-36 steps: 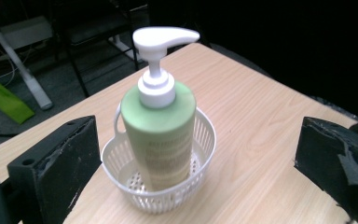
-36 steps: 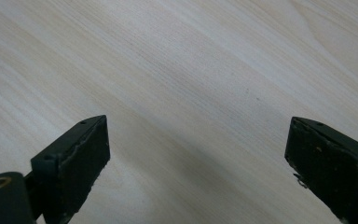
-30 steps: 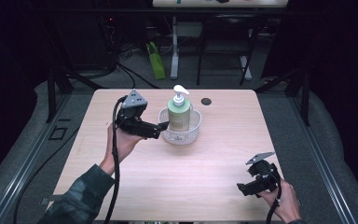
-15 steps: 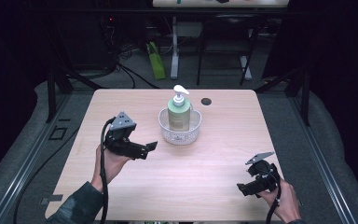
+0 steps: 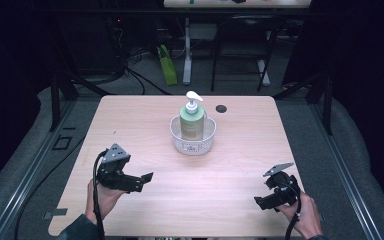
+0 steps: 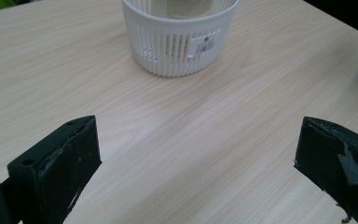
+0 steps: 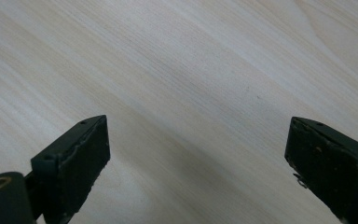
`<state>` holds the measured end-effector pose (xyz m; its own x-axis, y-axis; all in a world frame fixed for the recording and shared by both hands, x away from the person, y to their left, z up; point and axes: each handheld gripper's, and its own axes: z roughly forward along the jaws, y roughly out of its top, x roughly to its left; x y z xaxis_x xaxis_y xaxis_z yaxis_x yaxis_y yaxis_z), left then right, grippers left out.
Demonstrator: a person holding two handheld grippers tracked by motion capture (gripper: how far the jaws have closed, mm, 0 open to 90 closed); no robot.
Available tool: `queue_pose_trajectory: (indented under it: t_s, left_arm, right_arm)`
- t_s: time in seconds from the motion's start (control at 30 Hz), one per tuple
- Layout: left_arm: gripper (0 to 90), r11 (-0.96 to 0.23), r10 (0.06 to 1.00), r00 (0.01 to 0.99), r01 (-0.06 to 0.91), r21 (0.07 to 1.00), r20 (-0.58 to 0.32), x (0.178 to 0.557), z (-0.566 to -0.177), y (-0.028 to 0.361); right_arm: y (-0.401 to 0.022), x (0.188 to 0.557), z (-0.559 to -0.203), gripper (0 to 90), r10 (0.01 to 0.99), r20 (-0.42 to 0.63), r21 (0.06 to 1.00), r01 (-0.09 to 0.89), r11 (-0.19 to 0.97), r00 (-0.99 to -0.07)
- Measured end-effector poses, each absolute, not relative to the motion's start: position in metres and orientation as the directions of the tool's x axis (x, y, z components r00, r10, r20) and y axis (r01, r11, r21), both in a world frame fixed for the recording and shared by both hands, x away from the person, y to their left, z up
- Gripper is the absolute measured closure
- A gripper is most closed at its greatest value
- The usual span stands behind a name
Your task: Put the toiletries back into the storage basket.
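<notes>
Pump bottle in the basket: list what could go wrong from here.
The pump bottle stands tall in the shallow white basket, so a sideways knock could tip it. The basket looks light and may slide if nudged. The left gripper, jaws open, is apart from both and would need careful alignment.
</notes>
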<state>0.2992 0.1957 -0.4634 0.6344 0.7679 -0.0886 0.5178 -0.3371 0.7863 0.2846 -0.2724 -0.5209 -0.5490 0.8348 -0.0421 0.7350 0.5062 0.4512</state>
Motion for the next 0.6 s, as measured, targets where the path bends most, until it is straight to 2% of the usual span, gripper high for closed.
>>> queue_pose_trajectory:
  t_s: [0.23, 0.6]
  left_arm:
    - [0.0, -0.355, 0.771, 0.629, 0.557, 0.751, -0.102, 0.302, -0.481, 0.199]
    - [0.0, -0.363, 0.761, 0.641, 0.548, 0.753, -0.100, 0.305, -0.483, 0.200]
  right_arm:
    - [-0.274, 0.285, -0.521, 5.9, 0.835, -0.047, 0.452, 0.733, 0.508, -0.549]
    - [-0.274, 0.284, -0.521, 6.0, 0.836, -0.049, 0.452, 0.734, 0.506, -0.547]
